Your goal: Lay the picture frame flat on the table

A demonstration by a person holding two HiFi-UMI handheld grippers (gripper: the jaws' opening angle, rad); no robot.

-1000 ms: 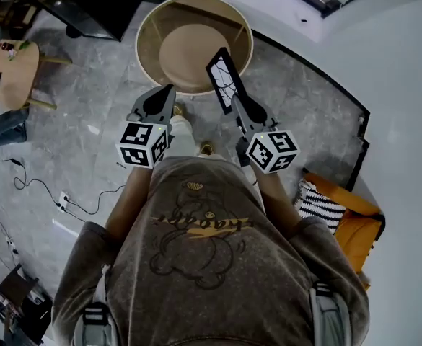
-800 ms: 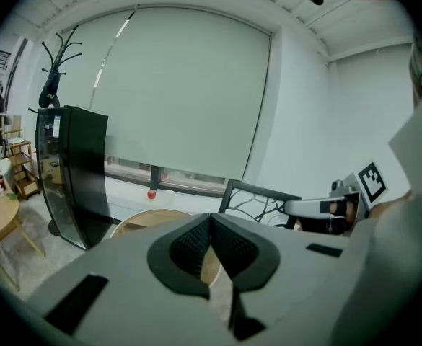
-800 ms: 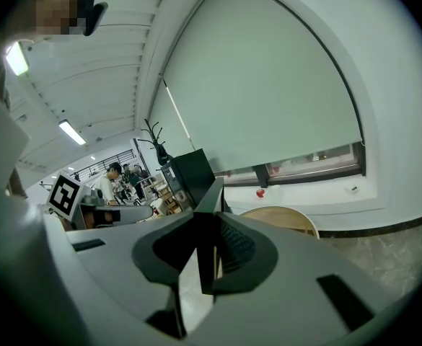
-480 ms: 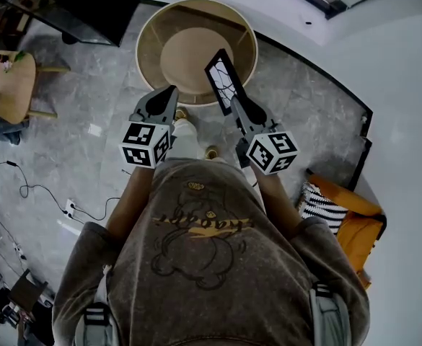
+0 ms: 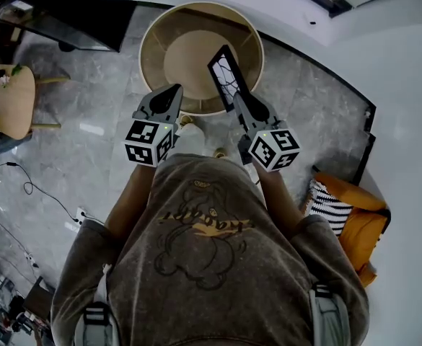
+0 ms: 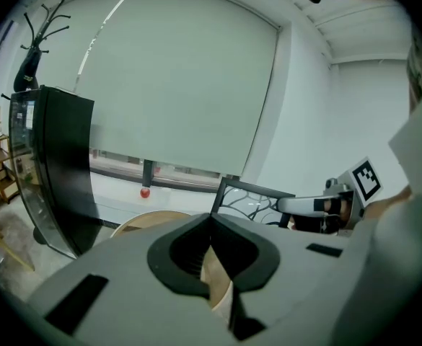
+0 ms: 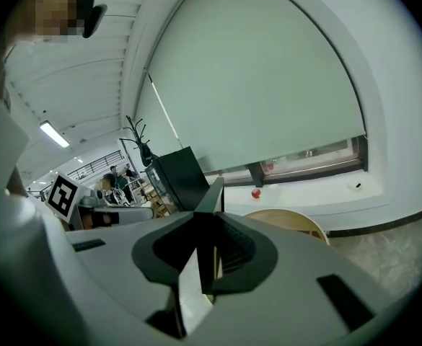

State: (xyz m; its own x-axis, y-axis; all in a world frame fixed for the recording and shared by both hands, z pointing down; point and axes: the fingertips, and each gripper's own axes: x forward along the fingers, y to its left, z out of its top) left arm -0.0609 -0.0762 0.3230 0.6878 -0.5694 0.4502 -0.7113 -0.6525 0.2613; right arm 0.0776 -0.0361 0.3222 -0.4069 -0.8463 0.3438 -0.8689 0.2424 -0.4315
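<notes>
The picture frame [image 5: 226, 76] is black-edged with a white, branch-patterned picture, and it stands upright on edge over the near right part of the round wooden table [image 5: 150, 62]. My right gripper [image 5: 237, 101] is shut on its lower end. In the right gripper view the frame [image 7: 213, 193] shows edge-on between the jaws. My left gripper [image 5: 174, 91] is shut and empty at the table's near rim, to the left of the frame. In the left gripper view the frame [image 6: 248, 199] and the right gripper [image 6: 290, 205] appear to the right.
A black cabinet [image 5: 66, 13] stands beyond the table at left, and a small wooden table [image 5: 9, 99] is at far left. An orange seat with a striped cushion [image 5: 332, 206] sits at right. A red ball [image 6: 145, 192] lies on the window ledge. Cables trail on the floor.
Both grippers have moved forward toward the round table, the right one carrying the frame with it. The frame now reaches further over the tabletop.
</notes>
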